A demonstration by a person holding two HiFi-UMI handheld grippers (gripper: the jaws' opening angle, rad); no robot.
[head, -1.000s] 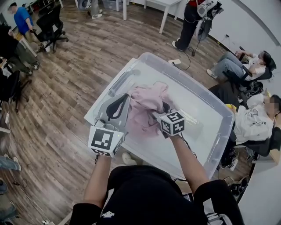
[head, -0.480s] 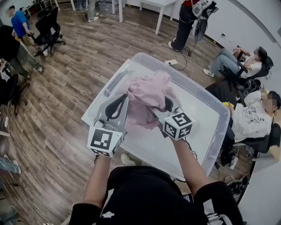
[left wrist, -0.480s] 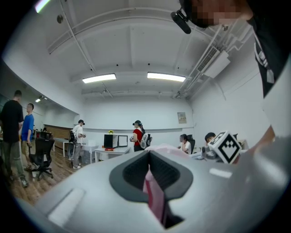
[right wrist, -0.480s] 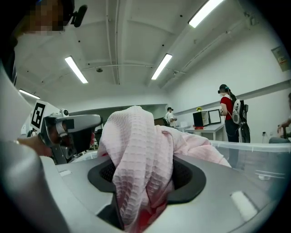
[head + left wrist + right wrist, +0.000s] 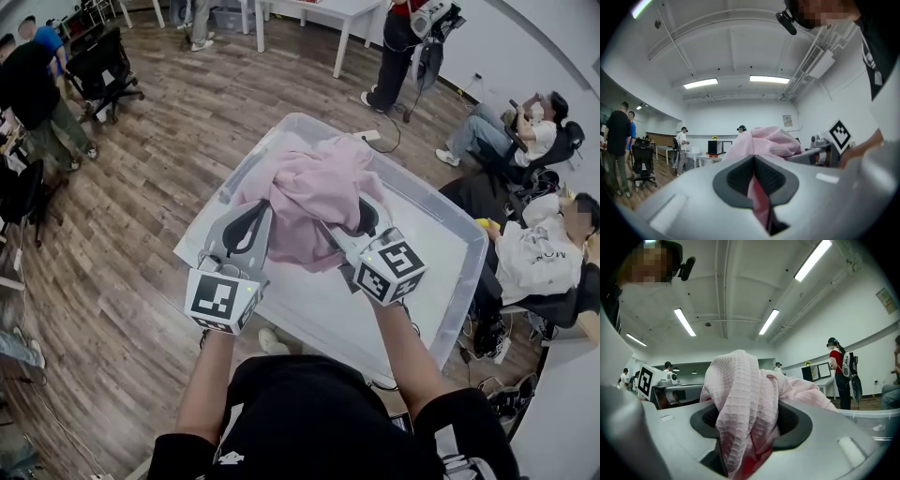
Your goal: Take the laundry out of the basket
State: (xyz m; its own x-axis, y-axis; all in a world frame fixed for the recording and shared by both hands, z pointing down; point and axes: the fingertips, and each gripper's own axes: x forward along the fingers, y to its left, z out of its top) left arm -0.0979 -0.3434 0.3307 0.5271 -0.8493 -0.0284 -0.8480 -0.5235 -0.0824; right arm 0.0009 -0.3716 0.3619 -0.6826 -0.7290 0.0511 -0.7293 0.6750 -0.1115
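While both tools point roughly level, the left gripper [image 5: 261,217], a grey two-jaw tool with a black-and-white marker cube at its rear, has its jaws pressed together on a thin fold of the pale pink waffle-weave cloth [image 5: 314,199]. Only a narrow strip of fabric shows in the slit between the dark pads. The cloth rises in a bunched mound between the two tools, raised over the left half of the clear, rectangular plastic storage bin [image 5: 469,246], and its lower edge hangs down toward the inside. Whether that edge touches the bin's bottom cannot be told. Just right of the mound, the right gripper [image 5: 349,223], of the same grey build, pinches a much thicker wad of the cloth, which spills over its pads and keeps the jaws partly apart. The bin stands on a brown wood-plank floor [image 5: 169,141]. Beside the bin's right end sits a person in a white shirt [image 5: 532,264].
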